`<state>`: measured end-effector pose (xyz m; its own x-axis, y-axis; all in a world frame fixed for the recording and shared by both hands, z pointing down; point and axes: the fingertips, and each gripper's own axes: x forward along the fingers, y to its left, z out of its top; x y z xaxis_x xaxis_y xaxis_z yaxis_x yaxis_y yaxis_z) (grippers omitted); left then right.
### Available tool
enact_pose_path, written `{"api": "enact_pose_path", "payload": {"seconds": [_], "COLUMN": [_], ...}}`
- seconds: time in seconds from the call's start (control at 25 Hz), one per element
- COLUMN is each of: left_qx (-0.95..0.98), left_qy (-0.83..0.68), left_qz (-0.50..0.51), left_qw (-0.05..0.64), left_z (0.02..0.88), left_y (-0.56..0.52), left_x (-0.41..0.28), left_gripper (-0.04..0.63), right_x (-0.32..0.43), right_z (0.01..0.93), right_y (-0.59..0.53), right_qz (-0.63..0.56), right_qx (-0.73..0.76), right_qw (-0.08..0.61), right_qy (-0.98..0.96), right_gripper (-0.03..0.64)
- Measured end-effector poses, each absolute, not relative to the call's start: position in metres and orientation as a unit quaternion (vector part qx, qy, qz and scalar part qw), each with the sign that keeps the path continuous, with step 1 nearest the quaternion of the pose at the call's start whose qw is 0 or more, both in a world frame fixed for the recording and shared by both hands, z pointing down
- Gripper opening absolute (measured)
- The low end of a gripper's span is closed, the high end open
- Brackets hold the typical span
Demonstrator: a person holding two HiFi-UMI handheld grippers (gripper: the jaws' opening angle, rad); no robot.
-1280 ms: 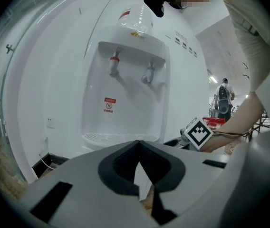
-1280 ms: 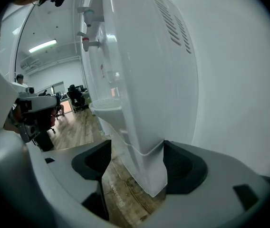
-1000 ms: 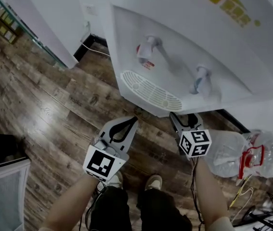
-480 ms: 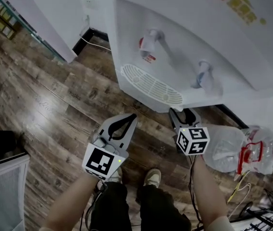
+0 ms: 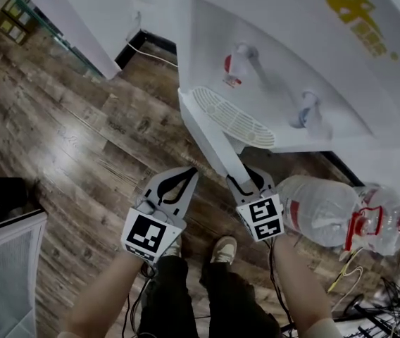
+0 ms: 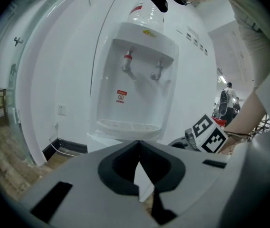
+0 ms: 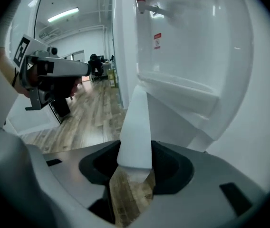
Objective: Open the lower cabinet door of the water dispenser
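Grey plastic left gripper (image 5: 189, 176) sits nearest, low over the wooden floor (image 5: 80, 132) beside the person's shoes (image 5: 222, 248). Its jaws are brought together at the tips and grip nothing; it looks parked aside, since the door needs one grip only. Just right of it, the right gripper (image 5: 251, 180) has its jaws part-way apart and pressed on the free edge of the lower cabinet door (image 5: 210, 143); they have just been closing, with that white edge between the pads. The grip at the far free edge probably gives the most leverage for the swing. The door stands swung out from the water dispenser (image 5: 291, 69), hinged under the left corner of the drip tray (image 5: 235, 118) and angling toward the person. Clear water bottles (image 5: 320, 210) lie on the floor at the dispenser's right foot. The right gripper view alone shows the door (image 7: 137, 122) seated between the pads of that gripper (image 7: 135, 156). The left gripper view alone shows the dispenser (image 6: 135, 89) upright with a bottle on top (image 6: 142, 11), beyond its own closed tips (image 6: 139, 144). The head view alone shows how far out the door stands.
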<state>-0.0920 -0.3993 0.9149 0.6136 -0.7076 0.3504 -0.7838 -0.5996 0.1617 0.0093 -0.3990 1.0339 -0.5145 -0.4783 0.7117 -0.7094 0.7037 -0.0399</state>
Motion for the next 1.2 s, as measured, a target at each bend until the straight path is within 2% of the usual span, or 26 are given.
{"api": "enact_pose_path", "payload": {"seconds": [0.52,0.88,1.08,1.2], "left_qx": [0.840,0.811,0.802,0.801], "left_qy": [-0.475,-0.513,-0.525,-0.524], "left_qz": [0.175,0.191,0.195,0.199], "left_qw": [0.195,0.207,0.211,0.210], "left_z": [0.929,0.929,0.924,0.917], "left_y": [-0.347,-0.338,-0.336,-0.337], "left_x": [-0.191,-0.261,-0.281,-0.282], "left_gripper": [0.005,0.005,0.005,0.005], "right_x": [-0.106,-0.190,-0.215,-0.209], "right_z": [1.028,1.020,1.011,1.005], "right_y": [-0.345,-0.333,-0.334,-0.333], "right_qz": [0.293,0.288,0.309,0.328], "right_qx": [0.318,0.239,0.212,0.219], "right_qw": [0.298,0.308,0.294,0.291], "right_qy": [-0.851,-0.875,-0.879,-0.871], "right_gripper": [0.258,0.265,0.293,0.285]}}
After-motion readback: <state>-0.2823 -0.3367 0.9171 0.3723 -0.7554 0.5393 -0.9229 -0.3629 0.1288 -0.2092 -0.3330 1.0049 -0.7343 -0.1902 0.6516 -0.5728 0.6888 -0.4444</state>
